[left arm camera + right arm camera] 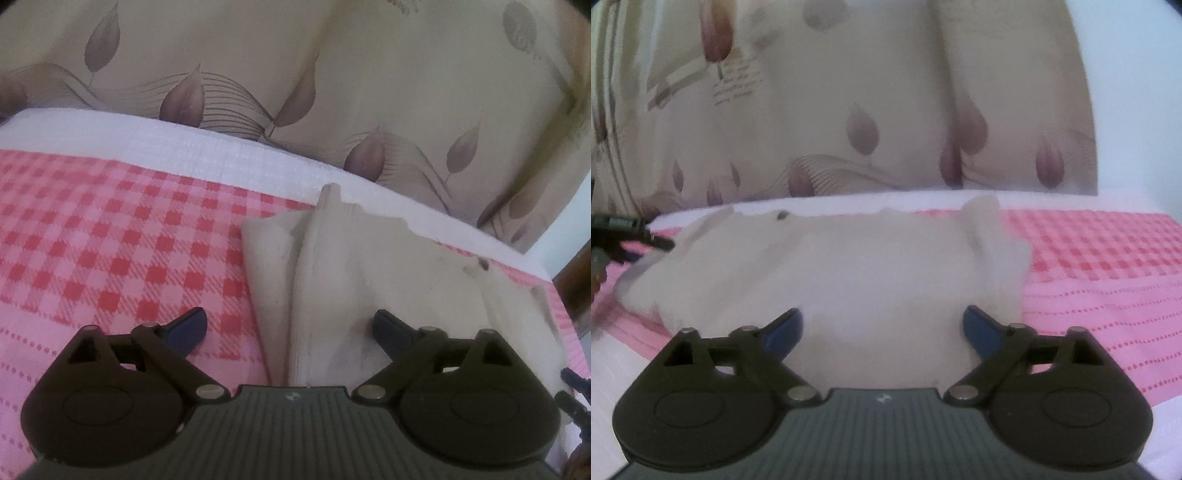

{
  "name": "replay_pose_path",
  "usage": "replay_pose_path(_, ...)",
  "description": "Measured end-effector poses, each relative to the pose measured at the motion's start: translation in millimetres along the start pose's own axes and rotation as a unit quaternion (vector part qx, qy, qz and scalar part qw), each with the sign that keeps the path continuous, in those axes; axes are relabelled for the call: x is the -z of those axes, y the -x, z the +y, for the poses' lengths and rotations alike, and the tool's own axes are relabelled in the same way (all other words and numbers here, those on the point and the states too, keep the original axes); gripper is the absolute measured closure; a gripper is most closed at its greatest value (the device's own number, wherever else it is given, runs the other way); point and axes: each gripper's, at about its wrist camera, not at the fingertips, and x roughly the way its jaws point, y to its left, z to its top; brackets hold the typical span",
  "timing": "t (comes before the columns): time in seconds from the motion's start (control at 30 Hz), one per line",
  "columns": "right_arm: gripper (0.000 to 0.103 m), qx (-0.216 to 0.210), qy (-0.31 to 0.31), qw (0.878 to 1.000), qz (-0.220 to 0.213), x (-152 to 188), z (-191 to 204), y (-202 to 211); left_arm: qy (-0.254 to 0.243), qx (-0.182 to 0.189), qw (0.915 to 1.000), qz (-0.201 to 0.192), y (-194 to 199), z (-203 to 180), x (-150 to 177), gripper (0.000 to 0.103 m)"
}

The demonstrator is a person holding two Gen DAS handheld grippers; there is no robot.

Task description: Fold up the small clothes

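Cream garment (369, 280) on checked cloth (110, 240) | ahead between both fingers pairs | left gripper (288, 328), right gripper (882, 328) fingers apart

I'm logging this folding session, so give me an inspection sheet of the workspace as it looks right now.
Surface: pink checked cloth with a white border.
Job's things: pale garment lying partly folded, ridge down its middle.
Clutter: nothing seen.
Grippers: left claw open at the garment's left edge; right claw open over the garment.
Cables: nothing seen.
Surroundings: beige leaf-print curtain behind; white wall beside it.
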Motion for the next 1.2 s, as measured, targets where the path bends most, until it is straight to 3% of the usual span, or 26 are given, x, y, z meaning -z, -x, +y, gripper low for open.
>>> replay_pose_path(0.43, 0.0, 0.041, 0.071, 0.996, 0.043, -1, 25, -22, -0.072, -0.027, 0.9964, -0.035, -10, -17, 12, 0.0)
replay_pose_path(1.2, 0.0, 0.05, 0.086, 0.994, 0.043, -3, 28, -22, -0.084, -0.038, 0.9944, -0.052, -11, -19, 19, 0.0)
